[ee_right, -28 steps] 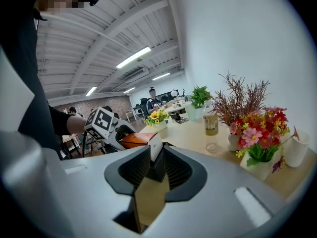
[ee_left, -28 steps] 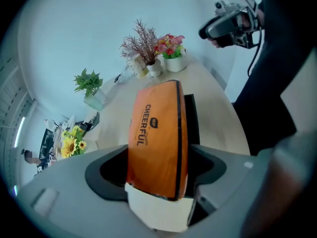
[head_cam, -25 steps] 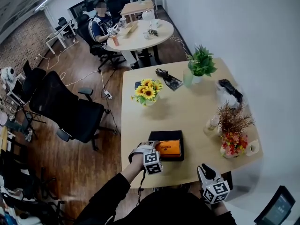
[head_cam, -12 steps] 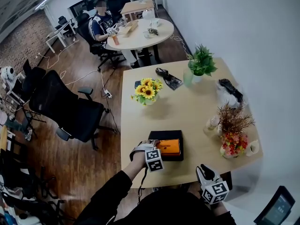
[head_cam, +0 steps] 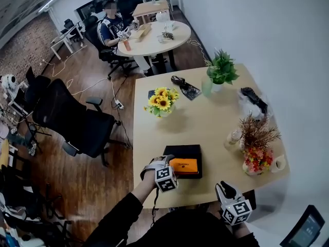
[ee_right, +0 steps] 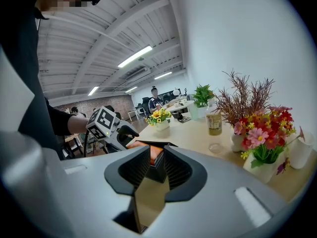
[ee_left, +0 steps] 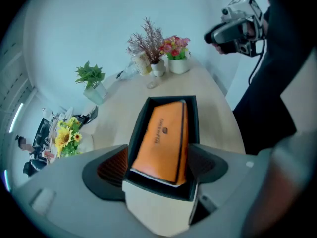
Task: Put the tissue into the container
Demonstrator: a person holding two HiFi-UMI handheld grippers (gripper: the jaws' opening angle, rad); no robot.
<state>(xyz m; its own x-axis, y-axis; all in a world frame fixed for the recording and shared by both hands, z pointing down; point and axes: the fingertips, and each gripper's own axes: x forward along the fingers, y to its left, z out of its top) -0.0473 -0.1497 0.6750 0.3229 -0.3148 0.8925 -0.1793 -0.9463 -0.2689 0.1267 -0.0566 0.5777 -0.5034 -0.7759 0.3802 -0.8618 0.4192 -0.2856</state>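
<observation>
An orange tissue pack (head_cam: 184, 165) lies in the black container (head_cam: 182, 150) near the table's front edge. My left gripper (head_cam: 164, 162) sits at the container's near left end, pointing steeply down. In the left gripper view the container (ee_left: 192, 114) with the pack (ee_left: 161, 140) reaches in between the wide jaws. They have just been opening, and the left gripper (ee_left: 158, 166) is open around that end. My right gripper (head_cam: 224, 188) hangs off the front edge, apart from everything. Its jaws (ee_right: 157, 165) stand a narrow gap apart with nothing between them.
On the table stand a sunflower pot (head_cam: 161, 102), a green plant (head_cam: 221, 70), a vase of dried twigs and pink flowers (head_cam: 256, 153), a small bottle (head_cam: 232, 136) and a white cup (head_cam: 278, 162). A black office chair (head_cam: 72, 120) stands to the left. A person sits at the far round table (head_cam: 154, 37).
My left gripper has drawn back slightly toward the table's front edge. The orange pack stays in the container. The right gripper has not moved.
</observation>
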